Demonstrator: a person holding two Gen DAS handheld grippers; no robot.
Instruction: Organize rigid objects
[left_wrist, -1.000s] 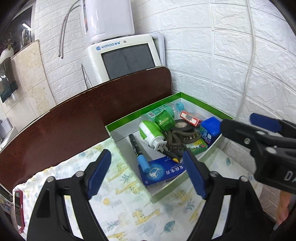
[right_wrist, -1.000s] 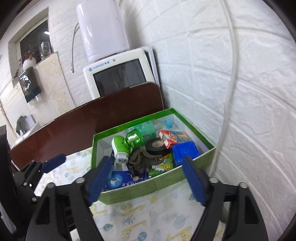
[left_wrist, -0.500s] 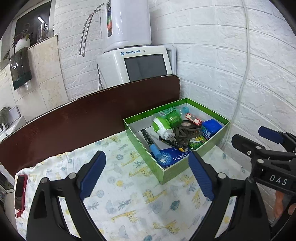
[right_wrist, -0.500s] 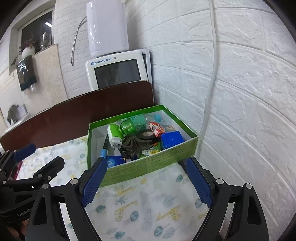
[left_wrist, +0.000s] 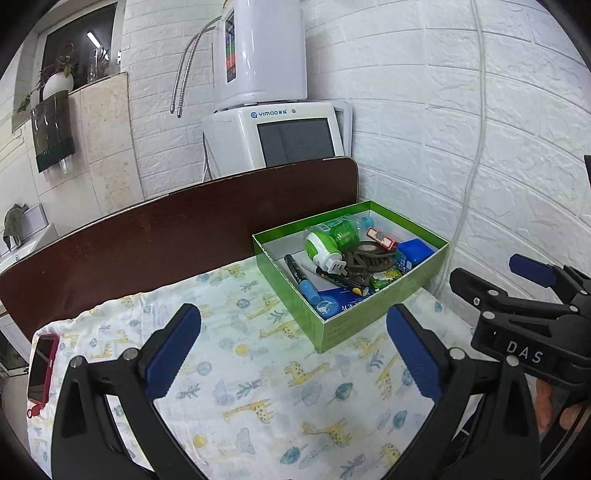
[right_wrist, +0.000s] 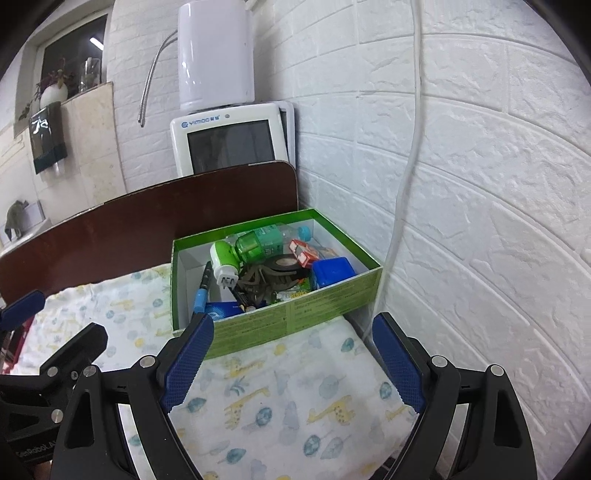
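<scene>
A green cardboard box stands in the far right corner of the table, against the wall. It holds a green-and-white plug-in device, a green bottle, a black tape roll, a blue block, a blue-capped marker and a blue packet. My left gripper hovers over the cloth short of the box, its jaws opening with nothing between them. My right gripper is open and empty just in front of the box's near wall.
A giraffe-print cloth covers the table. A red phone lies at its left edge. A dark brown board backs the table, with a white appliance behind it. A white cable runs down the brick wall beside the box.
Both grippers have drawn back from the box, which now sits farther off in both views. The left jaws have spread wider. The items in the box have not moved.
</scene>
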